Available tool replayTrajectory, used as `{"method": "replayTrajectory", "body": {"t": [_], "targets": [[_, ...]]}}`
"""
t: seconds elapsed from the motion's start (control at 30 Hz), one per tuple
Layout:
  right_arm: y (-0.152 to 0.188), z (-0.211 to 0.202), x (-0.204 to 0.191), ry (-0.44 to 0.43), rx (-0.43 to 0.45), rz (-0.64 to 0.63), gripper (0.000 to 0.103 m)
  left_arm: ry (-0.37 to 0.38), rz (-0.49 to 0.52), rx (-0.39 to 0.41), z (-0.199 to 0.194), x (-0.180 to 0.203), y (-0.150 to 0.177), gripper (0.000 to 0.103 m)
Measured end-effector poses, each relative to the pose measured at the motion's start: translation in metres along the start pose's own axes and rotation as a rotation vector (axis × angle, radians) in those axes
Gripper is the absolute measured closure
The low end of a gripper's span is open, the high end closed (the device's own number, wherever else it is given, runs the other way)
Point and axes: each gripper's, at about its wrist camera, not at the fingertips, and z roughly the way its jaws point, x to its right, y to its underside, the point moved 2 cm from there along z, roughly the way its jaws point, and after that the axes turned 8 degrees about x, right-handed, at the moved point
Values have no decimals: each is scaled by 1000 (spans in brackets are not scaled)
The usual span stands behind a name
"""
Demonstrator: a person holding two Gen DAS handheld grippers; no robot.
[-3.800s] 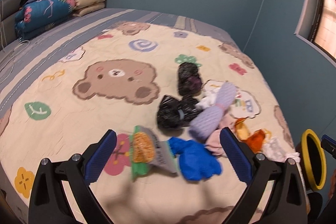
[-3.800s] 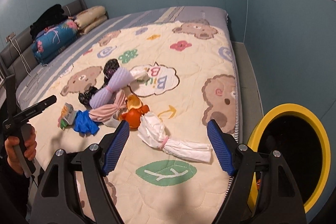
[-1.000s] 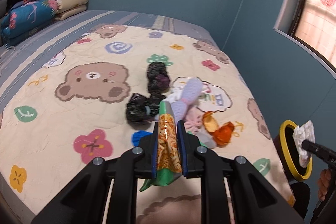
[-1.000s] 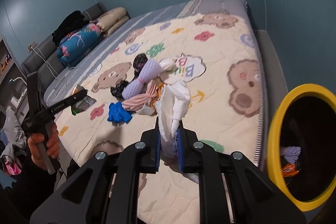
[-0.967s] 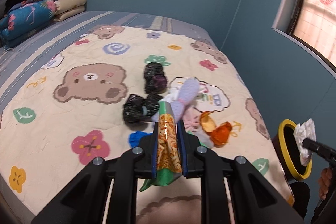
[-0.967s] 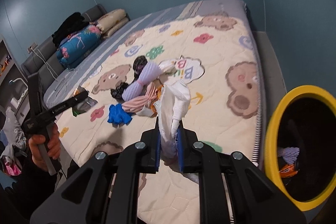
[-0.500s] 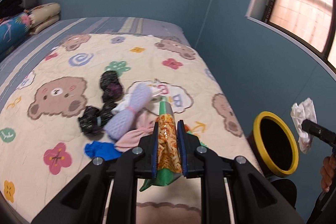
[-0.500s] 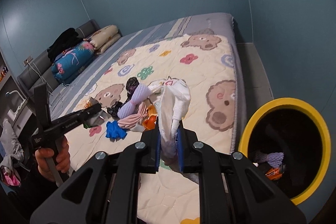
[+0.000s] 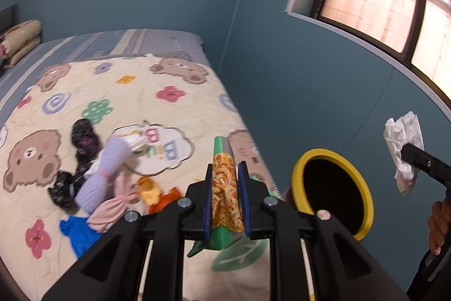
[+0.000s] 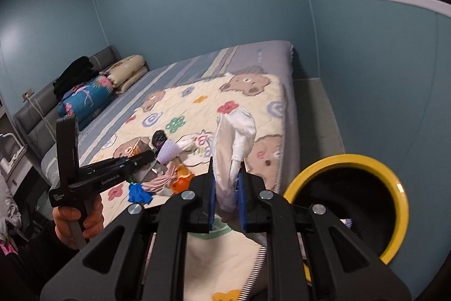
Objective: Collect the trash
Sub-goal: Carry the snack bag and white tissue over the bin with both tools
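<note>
The bin [image 10: 346, 205] stands off the bed's [image 10: 197, 103] side edge, its mouth low and just beside the right claw [image 10: 227, 188], clenched on a white wad [image 10: 235, 143]. The left claw [image 9: 225, 196], grasping a snack bag [image 9: 225, 188], is farther off. The bin's depth is dark, its contents hard to make out.

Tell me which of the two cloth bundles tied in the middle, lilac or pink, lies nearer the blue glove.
The pink bundle: its end touches the blue glove, while the lilac bundle lies beyond it, up the quilt.
</note>
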Motion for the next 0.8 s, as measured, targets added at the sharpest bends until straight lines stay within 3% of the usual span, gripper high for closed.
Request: {"method": "replayTrajectory", "body": {"t": [0.5,0.8], "targets": [[-22,-31,65,137,78,54,90,147,68,-36,42,84,-9,88],[-26,-36,91,196,104,71,90,196,75,-88,80,122,-1,88]]}}
